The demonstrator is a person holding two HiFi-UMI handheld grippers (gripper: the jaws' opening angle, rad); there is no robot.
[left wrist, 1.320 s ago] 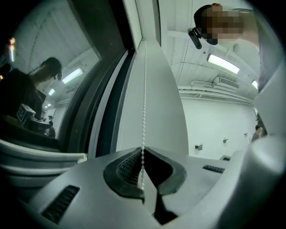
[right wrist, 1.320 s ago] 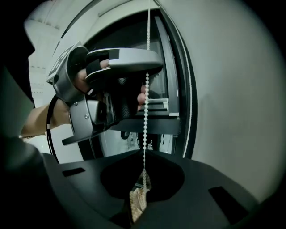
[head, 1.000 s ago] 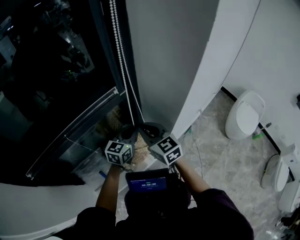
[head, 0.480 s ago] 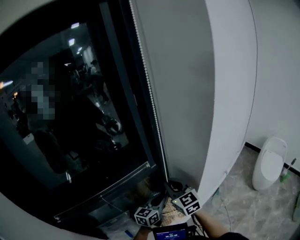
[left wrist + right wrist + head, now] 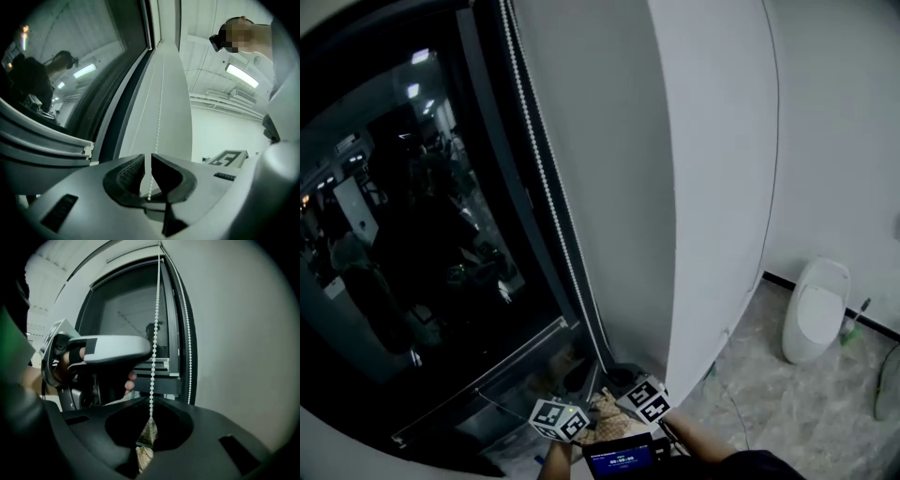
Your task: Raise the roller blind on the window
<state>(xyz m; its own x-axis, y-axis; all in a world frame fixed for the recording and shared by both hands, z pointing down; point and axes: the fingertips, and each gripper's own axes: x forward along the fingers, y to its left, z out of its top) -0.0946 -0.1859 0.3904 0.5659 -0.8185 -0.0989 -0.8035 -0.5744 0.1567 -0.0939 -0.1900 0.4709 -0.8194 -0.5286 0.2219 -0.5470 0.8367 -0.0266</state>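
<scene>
A white bead chain (image 5: 547, 192) hangs along the dark window's (image 5: 412, 234) right frame, down to my two grippers at the bottom of the head view. My left gripper (image 5: 573, 399) has its jaws closed on one strand of the chain (image 5: 157, 122), seen between them in the left gripper view (image 5: 149, 171). My right gripper (image 5: 625, 380) is shut on a strand too; the chain (image 5: 154, 310) ends at its jaw tips (image 5: 150, 417). A second strand (image 5: 187, 333) hangs free to the right. No blind fabric shows across the glass.
A white wall (image 5: 712, 187) stands right of the window. A white toilet (image 5: 811, 323) sits on the marble floor at the far right. The window sill rail (image 5: 478, 375) runs below the glass. The left gripper's body (image 5: 108, 350), in a hand, fills the right gripper view's left.
The head view has tilted up, so more window and chain show and the grippers sit lower and smaller. Both grippers stay close together at the chain's lower end.
</scene>
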